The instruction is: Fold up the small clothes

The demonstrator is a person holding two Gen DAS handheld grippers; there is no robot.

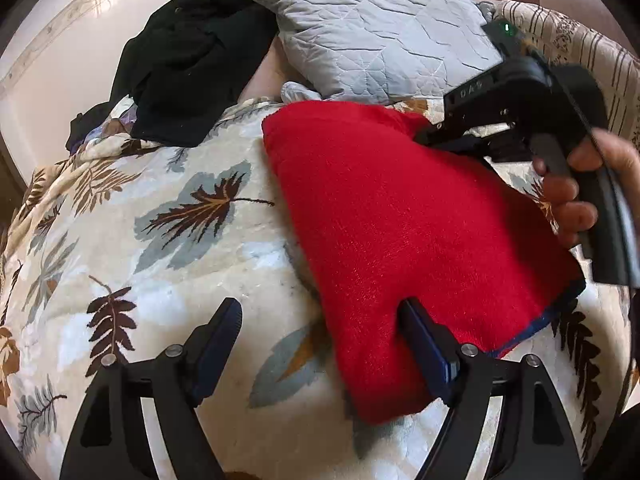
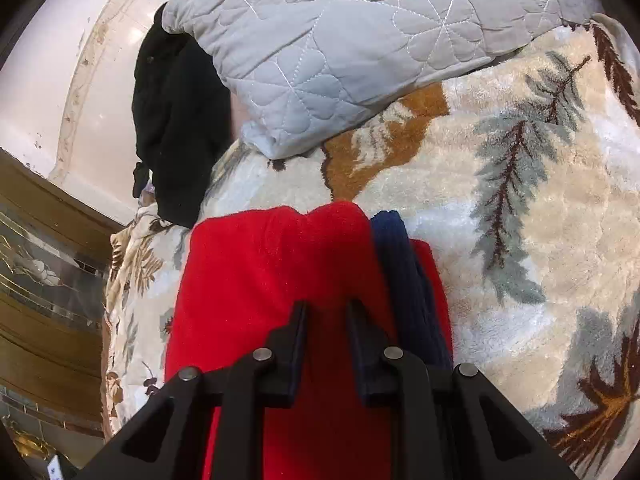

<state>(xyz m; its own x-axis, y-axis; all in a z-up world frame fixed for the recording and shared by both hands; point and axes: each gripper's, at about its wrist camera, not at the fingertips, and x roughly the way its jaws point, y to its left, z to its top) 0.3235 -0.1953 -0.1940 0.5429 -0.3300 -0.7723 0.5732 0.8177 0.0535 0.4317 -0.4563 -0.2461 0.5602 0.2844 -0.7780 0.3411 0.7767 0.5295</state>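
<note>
A red fleece garment (image 1: 400, 232) with a navy edge lies folded on the leaf-patterned blanket (image 1: 160, 248). My left gripper (image 1: 320, 320) is open; its right finger presses on the garment's near edge, its left finger rests over bare blanket. My right gripper (image 1: 436, 132), held by a hand, is at the garment's far right corner. In the right wrist view the right gripper (image 2: 326, 312) is shut on a fold of the red garment (image 2: 260, 280), with its navy ribbed edge (image 2: 404, 280) just to the right.
A black garment pile (image 1: 188, 64) lies at the blanket's far left. A grey quilted pillow (image 1: 372, 36) sits behind the red garment. A striped patterned cloth (image 1: 580, 52) is at far right. A wooden cabinet (image 2: 44, 280) stands left of the bed.
</note>
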